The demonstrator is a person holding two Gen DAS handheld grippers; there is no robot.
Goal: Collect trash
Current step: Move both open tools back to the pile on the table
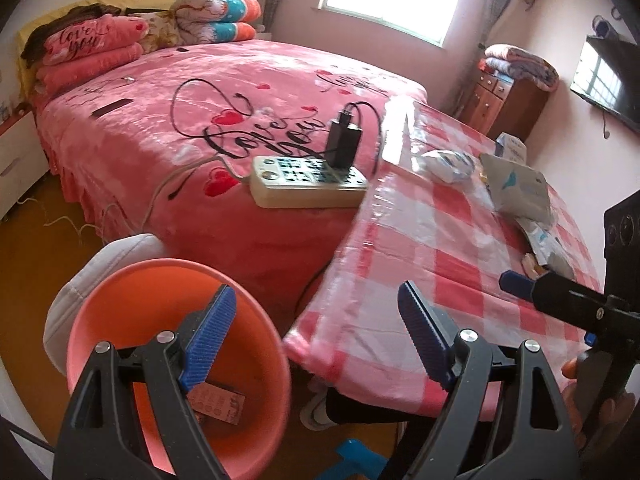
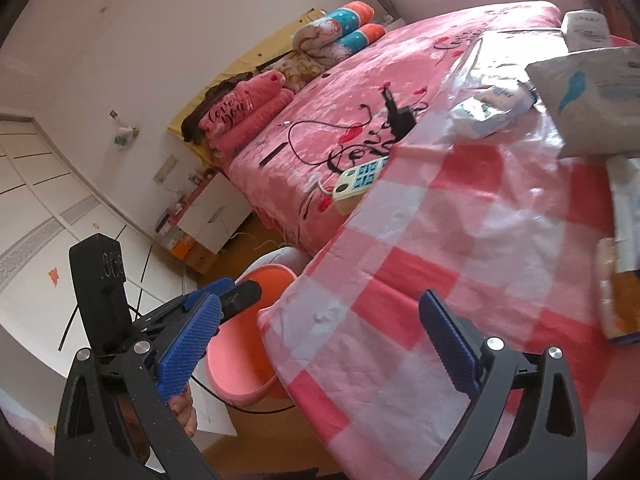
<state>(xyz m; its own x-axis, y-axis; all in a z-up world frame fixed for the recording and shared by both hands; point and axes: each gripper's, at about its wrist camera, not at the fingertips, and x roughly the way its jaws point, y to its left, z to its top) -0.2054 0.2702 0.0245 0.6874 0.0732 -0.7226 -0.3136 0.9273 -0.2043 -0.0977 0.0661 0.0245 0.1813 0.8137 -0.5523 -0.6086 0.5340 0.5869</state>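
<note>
While both grippers hover empty, we see the pink bin (image 1: pixel 176 364) at the lower left of the left view, set on the floor just beside the checked tabletop (image 1: pixel 432 248), likely so trash can drop straight off the edge. One printed wrapper (image 1: pixel 218 404) already lies inside it; its print is too blurred to read. Our left gripper (image 1: pixel 316 340) has its fingers wide over the bin and table edge. Our right gripper (image 2: pixel 320 348) is equally wide, holding nothing. Remaining trash, crumpled packets (image 2: pixel 490 110) and a white bag (image 2: pixel 592 100), sits at the upper right of the right view. The bedspread (image 1: pixel 224 120) and a pillow (image 1: pixel 80 42) read "Love you".
</note>
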